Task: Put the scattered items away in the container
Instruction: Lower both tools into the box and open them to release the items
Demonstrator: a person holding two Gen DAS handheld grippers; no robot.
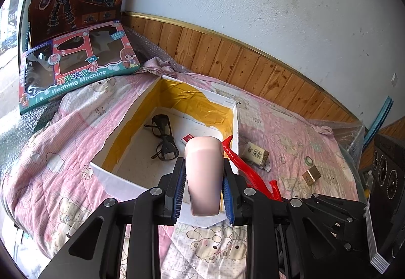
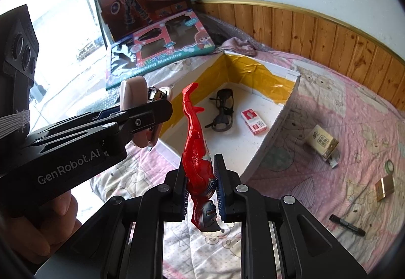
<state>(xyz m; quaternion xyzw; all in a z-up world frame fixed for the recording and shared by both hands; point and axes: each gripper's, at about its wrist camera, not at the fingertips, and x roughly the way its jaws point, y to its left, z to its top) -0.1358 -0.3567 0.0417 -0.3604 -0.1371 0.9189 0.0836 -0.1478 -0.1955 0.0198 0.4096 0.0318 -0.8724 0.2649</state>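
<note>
My left gripper [image 1: 203,190] is shut on a pink stapler [image 1: 203,172], held over the near edge of the white box with yellow-taped walls [image 1: 192,95]. In the right wrist view the same stapler [image 2: 134,97] sticks up from the left gripper [image 2: 152,112]. My right gripper [image 2: 201,193] is shut on a red action figure [image 2: 196,142], legs pointing toward the box [image 2: 253,69]; the figure [image 1: 243,165] also shows beside the box's right wall. Inside the box lie black glasses [image 1: 163,137] [image 2: 222,109] and a small red-and-white packet [image 2: 254,121] [image 1: 186,138].
On the pink quilt right of the box lie a beige carton [image 2: 322,141], a tape roll [image 2: 389,165], a brass block [image 2: 384,188] and a black marker [image 2: 348,224]. Two toy boxes [image 1: 78,74] lean at the back left by the window. A wooden panel [image 1: 253,64] lines the wall.
</note>
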